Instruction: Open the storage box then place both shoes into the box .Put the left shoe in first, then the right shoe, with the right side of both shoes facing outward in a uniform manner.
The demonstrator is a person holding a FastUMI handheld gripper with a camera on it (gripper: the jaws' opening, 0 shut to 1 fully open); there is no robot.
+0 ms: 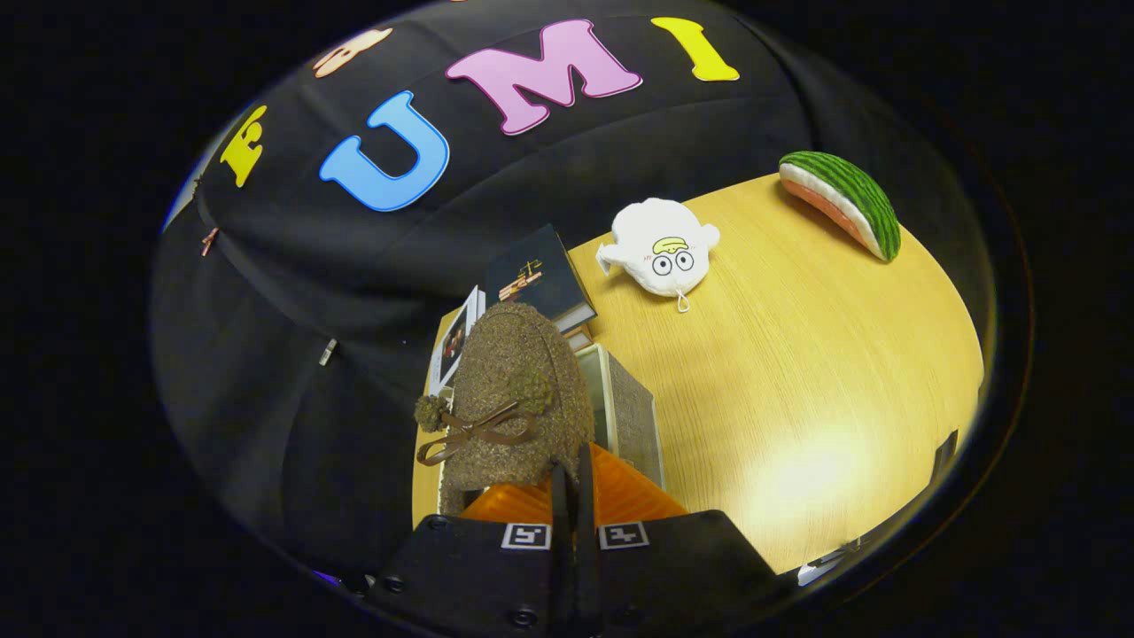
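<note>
Brown fuzzy shoe (518, 390) gripped in the orange-fingered claw (571, 496) above the storage box

Fingers (523, 501) of the claw stand pressed nearly together, pinching the shoe's rim, so the shoe with its brown bow and pom-pom rises just ahead of them. Just beside the shoe, on its right, the pale storage box with a grey fabric side (629, 412) shows its open edge; whether the shoe is partly inside it I cannot tell. Beyond the shoe lie a dark hardback book (536, 275) and a magazine. Further off on the light wooden worktop (797, 372) rest a white plush toy with cartoon eyes (660, 248) and, well apart, a plush watermelon slice (842, 204)
</note>
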